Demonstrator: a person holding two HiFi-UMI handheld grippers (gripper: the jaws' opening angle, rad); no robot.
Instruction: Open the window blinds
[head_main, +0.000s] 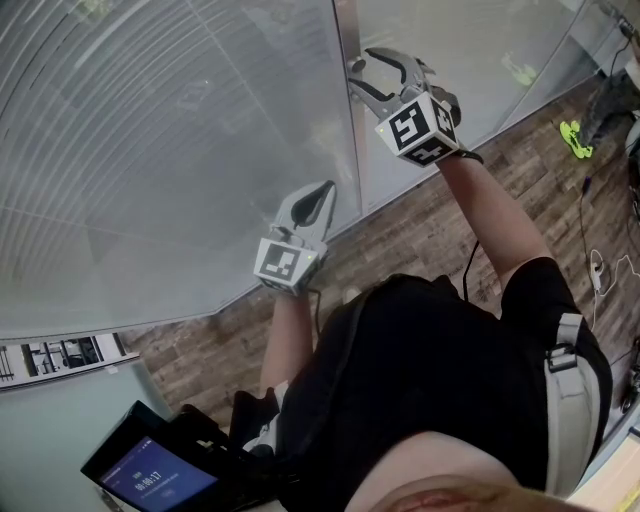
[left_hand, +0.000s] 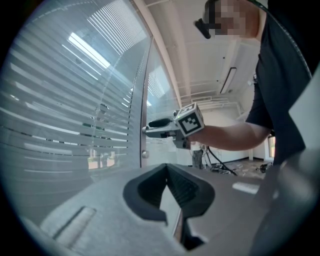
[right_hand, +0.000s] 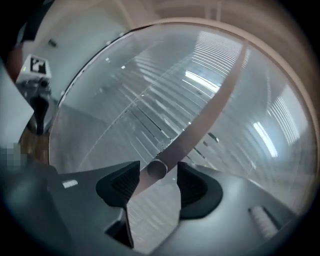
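Observation:
Horizontal window blinds (head_main: 180, 130) sit behind glass, beside a pale upright frame post (head_main: 352, 140). My right gripper (head_main: 362, 62) is raised at the post, open, with a small round knob (right_hand: 156, 169) between its pads (right_hand: 125, 182); the pads do not press on it. In the right gripper view the right gripper (right_hand: 158, 171) straddles that knob and the post (right_hand: 210, 115) runs up and right. My left gripper (head_main: 324, 190) hangs lower, near the glass, shut and empty. In the left gripper view the left gripper (left_hand: 167, 169) points at the blinds (left_hand: 65, 115), with the right gripper (left_hand: 148, 129) at the post beyond.
A second small knob (left_hand: 144, 154) sits lower on the post. A device with a blue screen (head_main: 150, 482) is at the lower left. Wood flooring (head_main: 420, 230) runs along the glass, with cables (head_main: 600, 270) and a green item (head_main: 572, 135) at the right.

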